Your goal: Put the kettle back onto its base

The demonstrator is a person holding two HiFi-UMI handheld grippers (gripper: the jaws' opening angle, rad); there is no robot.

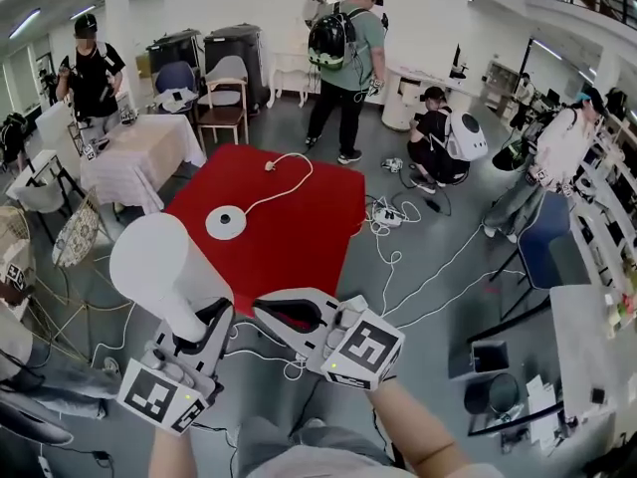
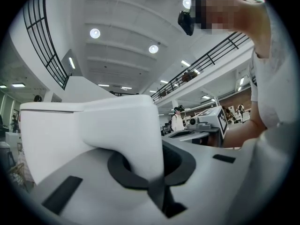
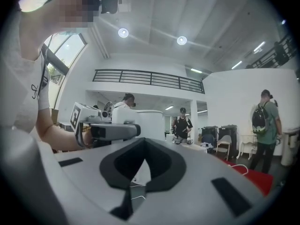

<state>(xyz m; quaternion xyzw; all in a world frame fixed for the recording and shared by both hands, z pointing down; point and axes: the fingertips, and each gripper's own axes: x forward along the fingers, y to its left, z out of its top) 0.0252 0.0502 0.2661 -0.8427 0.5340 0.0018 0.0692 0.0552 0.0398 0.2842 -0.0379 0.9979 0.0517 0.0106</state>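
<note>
A white kettle (image 1: 164, 267) hangs in the air at the near left of a red table (image 1: 309, 237). My left gripper (image 1: 204, 325) is shut on its handle, and in the left gripper view that handle (image 2: 131, 139) fills the space between the jaws. The round white base (image 1: 226, 222) lies on the table's left part, with its cord (image 1: 284, 179) trailing toward the far edge. My right gripper (image 1: 274, 312) is beside the kettle at the table's near corner, jaws together and empty. In the right gripper view (image 3: 140, 172) the kettle (image 3: 152, 123) shows ahead.
Several people stand or crouch around the room. A cloth-covered table (image 1: 139, 152) and chairs stand at the left. Cables and a power strip (image 1: 388, 217) lie on the floor right of the red table. A grey desk (image 1: 587, 337) is at the right.
</note>
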